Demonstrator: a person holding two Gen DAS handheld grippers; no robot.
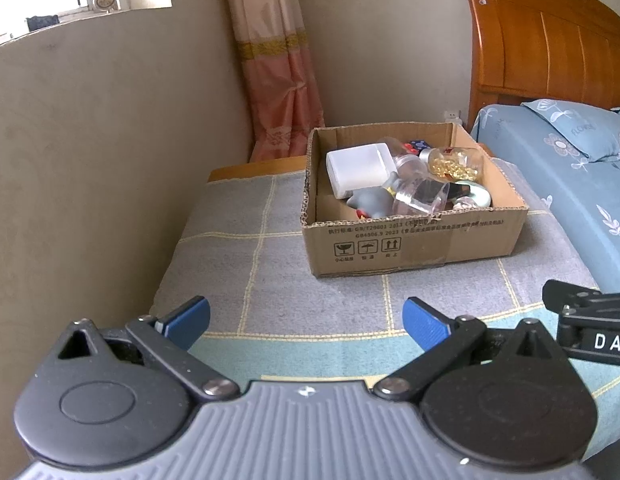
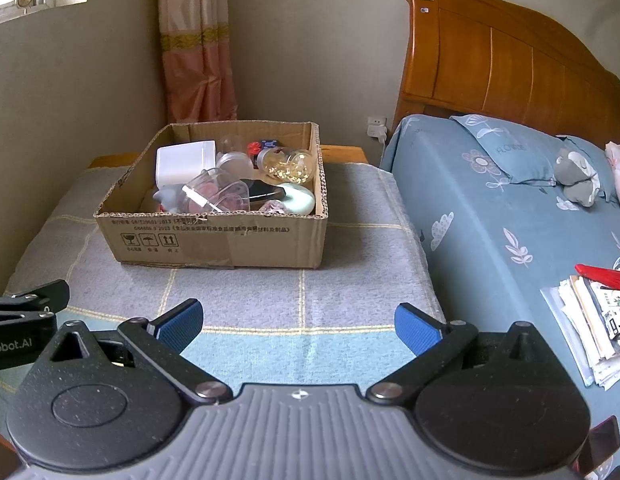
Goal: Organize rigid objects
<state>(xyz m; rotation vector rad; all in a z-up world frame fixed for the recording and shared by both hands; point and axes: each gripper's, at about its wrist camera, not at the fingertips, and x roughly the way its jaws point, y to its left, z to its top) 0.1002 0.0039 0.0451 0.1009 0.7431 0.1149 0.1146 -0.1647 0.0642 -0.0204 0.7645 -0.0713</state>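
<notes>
Left wrist view: both tongs released; bare blanket before cardboard box.

A home bedroom: a wooden headboard, a floral blue pillow, and a pink curtain by the window.

Box clutter half hidden, edges cropped

Items in the box overlapped, its near wall hiding their lower parts; its print was too small to read. The papers and headboard ran off the right edge.
</notes>
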